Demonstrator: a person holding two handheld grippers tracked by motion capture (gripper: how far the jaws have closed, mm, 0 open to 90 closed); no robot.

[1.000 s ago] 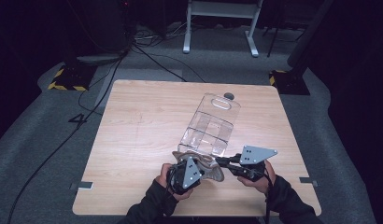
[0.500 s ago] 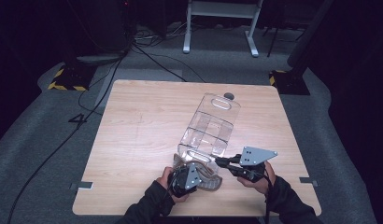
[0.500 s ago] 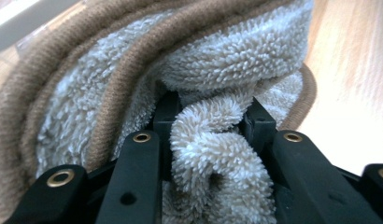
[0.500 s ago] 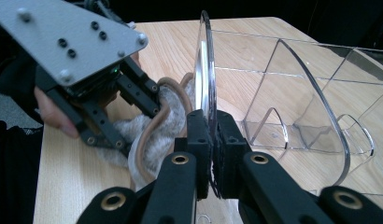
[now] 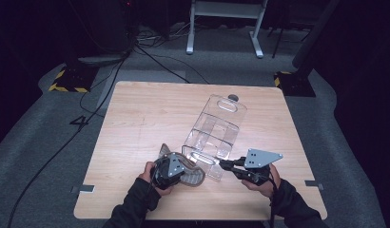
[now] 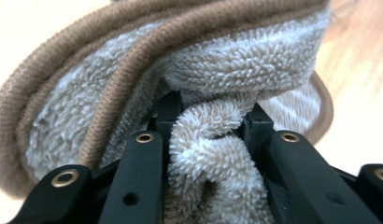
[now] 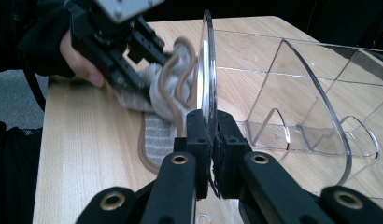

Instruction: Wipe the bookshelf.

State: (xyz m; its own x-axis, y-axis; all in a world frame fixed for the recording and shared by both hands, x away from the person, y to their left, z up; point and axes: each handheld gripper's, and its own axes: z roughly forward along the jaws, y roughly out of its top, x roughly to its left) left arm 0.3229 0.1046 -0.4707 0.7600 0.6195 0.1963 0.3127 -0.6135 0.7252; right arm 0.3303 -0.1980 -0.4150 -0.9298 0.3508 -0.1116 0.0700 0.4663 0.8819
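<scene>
One wooden table (image 5: 136, 123). One clear plastic organizer (image 5: 214, 133) lies on it, near edge clamped in the right gripper (image 7: 210, 140). One fleece slipper (image 6: 217, 74), just left of the organizer, is pinched by the left gripper (image 6: 210, 126), whose jaws have just been closing.

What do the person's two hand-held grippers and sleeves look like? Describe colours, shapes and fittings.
Each hand-held gripper, left and right, is black with a grey three-cornered plate on top. In the gripper views, the jaws are flat black bars joined by brass-coloured rivets. Both sleeves are dark.
</scene>
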